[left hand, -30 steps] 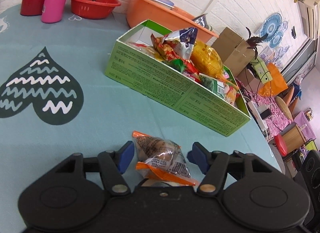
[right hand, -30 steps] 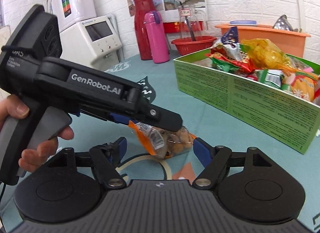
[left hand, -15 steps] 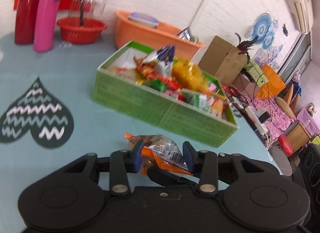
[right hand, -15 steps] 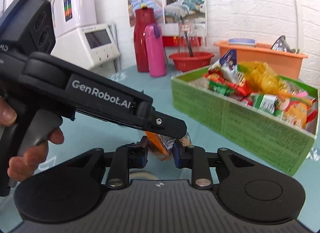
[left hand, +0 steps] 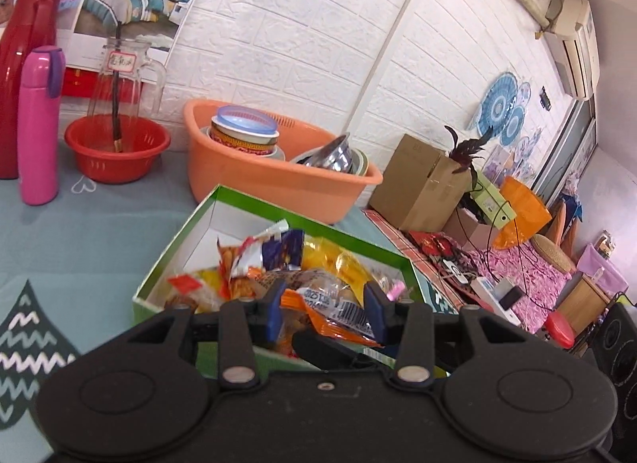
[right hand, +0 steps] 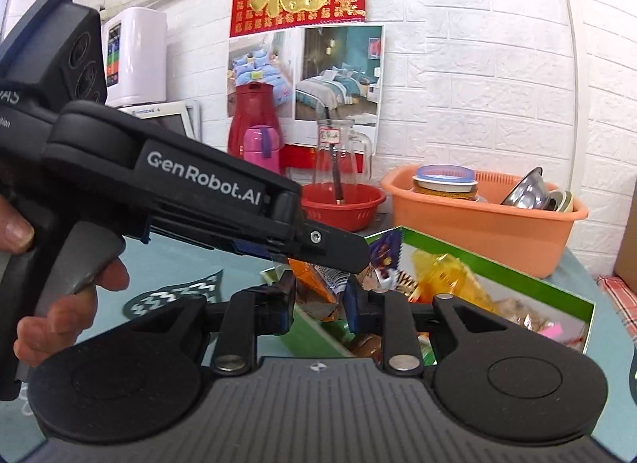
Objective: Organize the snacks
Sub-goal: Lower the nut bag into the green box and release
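Both of my grippers are closed on the same orange-edged snack packet (left hand: 332, 305), which hangs in the air over the near end of the green snack box (left hand: 179, 240). In the left wrist view the left gripper (left hand: 324, 309) has its blue pads pressed against either side of the packet, with the barcode face turned toward me. Below the packet a black finger pokes in — it looks like part of the right gripper, though I only see its tip. In the right wrist view the right gripper (right hand: 318, 299) has narrowed onto the packet (right hand: 314, 288) as well, but the left tool's black body crosses in front and covers most of the wrapper, so I cannot make out just where the pads bite. A person's hand (right hand: 67, 295) grips that tool's handle at the left edge, cut off by the frame.

The box already holds a heap of mixed packets, a yellow bag (right hand: 450, 280) among them; its near wall is hidden behind my own gripper bodies. Behind the box sits an orange basin (left hand: 278, 180) of dishes — its contents only partly visible.
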A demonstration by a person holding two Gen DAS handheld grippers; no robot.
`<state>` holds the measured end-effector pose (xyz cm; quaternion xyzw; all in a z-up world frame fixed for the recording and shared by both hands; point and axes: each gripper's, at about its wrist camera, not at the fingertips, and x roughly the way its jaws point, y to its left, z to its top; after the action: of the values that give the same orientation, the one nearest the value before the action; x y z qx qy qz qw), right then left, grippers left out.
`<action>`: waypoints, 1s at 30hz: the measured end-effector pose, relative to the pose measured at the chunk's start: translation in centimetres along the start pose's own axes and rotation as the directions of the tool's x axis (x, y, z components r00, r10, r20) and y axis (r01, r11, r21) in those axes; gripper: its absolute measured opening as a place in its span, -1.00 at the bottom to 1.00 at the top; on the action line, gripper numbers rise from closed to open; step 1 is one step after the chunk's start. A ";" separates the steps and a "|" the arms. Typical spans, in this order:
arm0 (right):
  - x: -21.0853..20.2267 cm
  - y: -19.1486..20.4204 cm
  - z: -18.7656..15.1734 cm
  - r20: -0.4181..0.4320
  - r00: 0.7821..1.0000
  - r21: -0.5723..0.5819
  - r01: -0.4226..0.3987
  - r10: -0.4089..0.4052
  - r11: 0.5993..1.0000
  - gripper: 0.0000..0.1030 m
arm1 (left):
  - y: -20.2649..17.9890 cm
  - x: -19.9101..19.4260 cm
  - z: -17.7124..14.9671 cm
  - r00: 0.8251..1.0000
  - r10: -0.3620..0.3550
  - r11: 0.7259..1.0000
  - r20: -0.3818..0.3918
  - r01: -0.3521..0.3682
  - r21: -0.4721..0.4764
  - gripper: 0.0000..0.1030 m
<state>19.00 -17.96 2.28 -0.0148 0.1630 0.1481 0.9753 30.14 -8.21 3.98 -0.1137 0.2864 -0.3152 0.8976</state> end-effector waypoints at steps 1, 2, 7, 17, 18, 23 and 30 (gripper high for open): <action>0.5 -0.3 0.2 -0.004 1.000 -0.008 0.007 -0.007 1.000 -0.14 | 0.3 0.6 0.3 1.000 -0.001 1.000 0.002 0.001 -0.003 0.45; 1.1 -0.6 0.4 -0.007 1.000 -0.017 0.014 -0.014 1.000 -0.14 | 0.4 1.2 0.7 1.000 -0.001 1.000 0.003 0.001 -0.005 0.45; 4.3 -2.5 1.3 -0.019 0.999 -0.040 0.026 -0.026 0.999 -0.14 | 2.4 4.2 2.9 1.000 -0.020 1.000 0.000 0.020 -0.024 0.51; 6.2 -4.4 1.0 -0.030 0.996 -0.027 0.085 -0.086 0.996 1.00 | 4.4 4.2 3.9 0.996 0.074 0.996 0.051 -0.070 -0.062 1.00; 5.4 -4.3 0.7 -0.004 0.996 -0.026 0.085 -0.086 0.996 1.00 | 4.3 3.8 3.8 0.995 0.088 0.995 0.045 -0.086 -0.050 1.00; 1.5 -4.3 0.1 0.026 0.996 0.019 0.080 -0.080 0.997 1.00 | 3.0 1.5 3.0 0.989 0.146 0.989 0.002 -0.146 -0.019 1.00; -5.2 -3.7 -1.0 -0.003 0.992 0.073 0.129 -0.129 0.989 1.00 | -1.6 -3.5 -0.7 0.970 0.242 0.968 -0.015 -0.240 0.076 1.00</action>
<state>15.10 -23.00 2.94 0.0105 0.1665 0.0788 0.9828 26.75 -7.26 5.54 -0.0412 0.2972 -0.2157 0.9292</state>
